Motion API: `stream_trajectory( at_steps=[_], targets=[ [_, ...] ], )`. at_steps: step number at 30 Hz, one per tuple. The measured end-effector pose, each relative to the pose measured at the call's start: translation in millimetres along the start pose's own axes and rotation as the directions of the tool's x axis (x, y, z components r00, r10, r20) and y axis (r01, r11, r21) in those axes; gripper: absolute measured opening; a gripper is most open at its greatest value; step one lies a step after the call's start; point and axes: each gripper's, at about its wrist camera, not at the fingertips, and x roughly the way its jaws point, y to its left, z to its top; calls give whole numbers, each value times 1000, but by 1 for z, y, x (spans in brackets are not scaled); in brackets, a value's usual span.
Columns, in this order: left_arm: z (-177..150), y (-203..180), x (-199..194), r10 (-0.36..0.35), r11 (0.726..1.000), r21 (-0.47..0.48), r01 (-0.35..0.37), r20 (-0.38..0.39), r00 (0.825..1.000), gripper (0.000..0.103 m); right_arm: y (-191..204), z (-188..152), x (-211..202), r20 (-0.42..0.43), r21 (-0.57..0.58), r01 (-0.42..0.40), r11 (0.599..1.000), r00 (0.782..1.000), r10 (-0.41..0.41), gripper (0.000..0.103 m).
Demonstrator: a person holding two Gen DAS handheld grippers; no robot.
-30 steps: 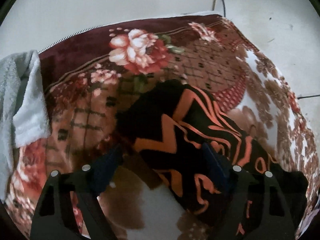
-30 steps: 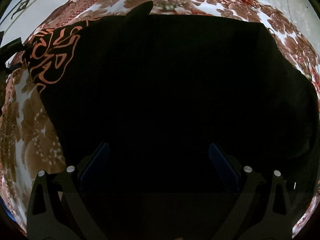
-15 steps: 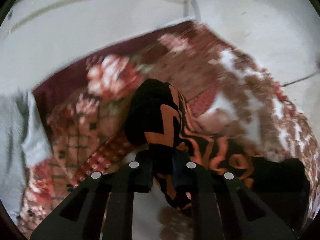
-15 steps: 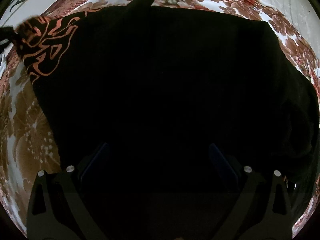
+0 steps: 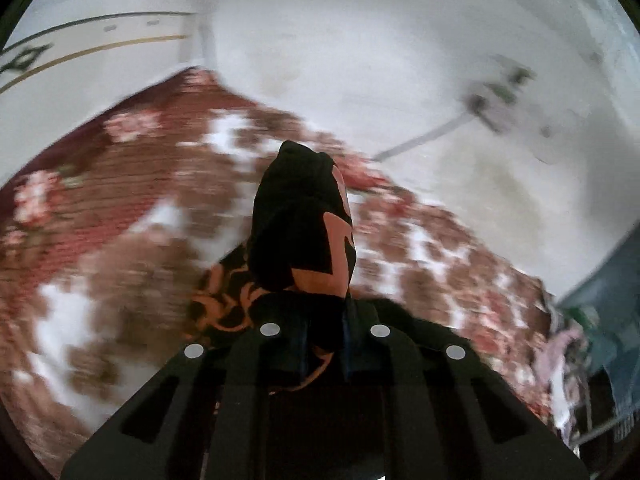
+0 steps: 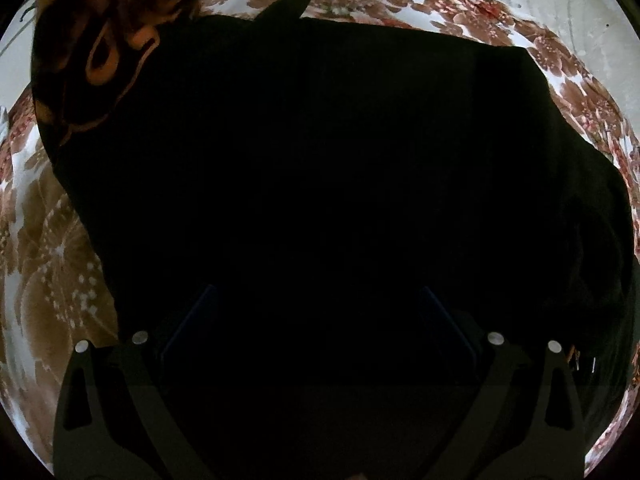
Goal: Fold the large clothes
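A large black garment with orange patterned trim lies on a floral blanket. My left gripper is shut on the patterned end of the garment and holds it lifted, a bunch of cloth sticking up past the fingers. In the right wrist view the black garment fills most of the frame, spread flat on the blanket. My right gripper is open just above the black cloth, holding nothing. The lifted patterned end shows at the upper left of the right wrist view.
The blanket lies on a pale floor. A bluish container with light cloth beside it is at the right edge of the left wrist view. A dark cable runs across the floor.
My left gripper closed on the patterned end of the garment, lifted it and swung right. The patterned end has risen toward the camera in the right wrist view. The right gripper stayed put.
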Motion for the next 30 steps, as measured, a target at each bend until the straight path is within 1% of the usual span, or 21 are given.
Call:
stream_trajectory(
  at_steps=[1, 2, 3, 5, 7, 8, 10, 12, 15, 17, 19, 21, 24, 27, 28, 29, 30],
  targets=[
    [-8, -22, 6, -20, 1000, 13, 20, 1, 1000, 11, 0, -1, -1, 1, 8, 0, 1000, 1000, 0, 98],
    [-20, -53, 17, -47, 998, 32, 47, -8, 999, 11, 0, -3, -2, 2, 13, 0, 1000, 1000, 0, 98],
    [-29, -72, 22, -65, 997, 34, 65, -10, 998, 11, 1, -5, -3, 6, 12, 0, 1000, 1000, 0, 98],
    [-47, -106, 35, -126, 992, 2, 126, -27, 992, 11, 3, -10, -5, 14, 2, -4, 1000, 1000, 4, 98],
    [-73, -143, 53, -166, 986, -23, 164, -71, 984, 11, 4, -18, -8, 31, -12, -8, 1000, 1000, 8, 98],
    [-87, -163, 64, -177, 984, -11, 177, -99, 979, 11, 4, -23, -10, 38, -15, -8, 1000, 999, 9, 98],
    [-113, -196, 80, -165, 984, 47, 173, -144, 976, 11, 5, -31, -12, 56, -31, -10, 999, 998, 11, 98],
    [-142, -224, 98, -165, 979, 81, 185, -208, 964, 11, 5, -38, -15, 75, -53, -14, 998, 997, 18, 98],
    [-170, -247, 119, -164, 978, 81, 193, -280, 946, 11, 1, -47, -16, 93, -82, -49, 995, 994, 57, 98],
    [-189, -264, 135, -117, 976, 137, 167, -314, 942, 11, -1, -53, -17, 100, -107, -75, 991, 991, 85, 98],
    [-210, -280, 153, -61, 969, 204, 141, -355, 933, 11, -4, -58, -19, 106, -133, -99, 986, 988, 114, 98],
    [-227, -293, 164, -18, 958, 259, 124, -376, 927, 11, -9, -60, -22, 112, -155, -125, 980, 983, 144, 98],
    [-251, -312, 180, 75, 925, 370, 85, -396, 915, 11, -23, -70, -27, 115, -160, -179, 971, 973, 198, 98],
    [-275, -324, 198, 163, 884, 465, 53, -411, 897, 13, -31, -79, -31, 121, -165, -211, 964, 965, 232, 98],
    [-285, -328, 203, 182, 871, 488, 50, -416, 891, 18, -35, -82, -33, 125, -170, -222, 960, 962, 244, 98],
    [-292, -330, 206, 189, 863, 501, 56, -425, 886, 25, -38, -85, -35, 126, -174, -231, 957, 959, 254, 98],
    [-304, -334, 210, 189, 852, 517, 81, -448, 874, 32, -41, -87, -37, 127, -176, -242, 954, 956, 266, 98]
  ],
)
